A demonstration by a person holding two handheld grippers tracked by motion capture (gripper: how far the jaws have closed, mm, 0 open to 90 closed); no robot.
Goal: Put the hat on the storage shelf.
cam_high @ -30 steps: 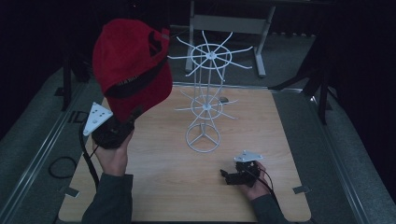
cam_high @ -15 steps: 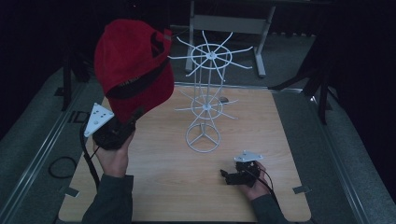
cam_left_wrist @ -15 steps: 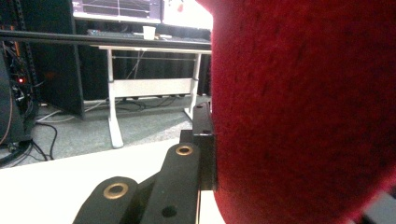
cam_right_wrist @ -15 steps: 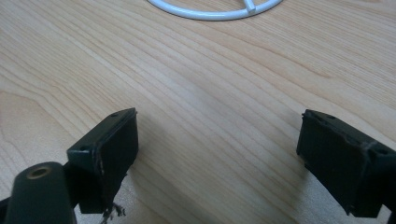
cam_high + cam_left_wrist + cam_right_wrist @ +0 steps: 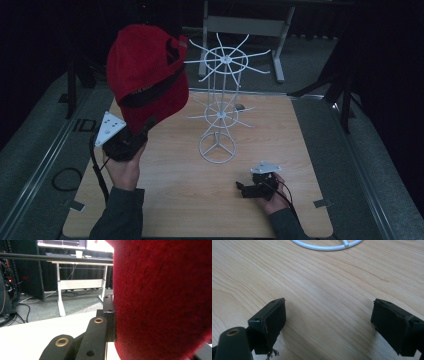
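Clamped on the lower edge of a red cap, the left gripper holds it up above the left side of the wooden table. In the left gripper view the jaw presses flat against the cap's fuzzy, felt-like red cloth. The cap stands roughly upright with its long axis running up from the gripper; its rounded crown faces left and toward the camera, and its open underside, with a dark inner band and a back strap, faces right toward the white wire rack. The cap's right edge sits just beside the rack's upper spokes; whether they touch cannot be told.

The rack is thin white wire: a ring base with three struts, a slim central stem, and two tiers of radiating spokes, the upper one wider.

The right gripper rests low on the table near the front edge, its black, blocky jaws spread wide over bare pale wood grain, holding nothing.
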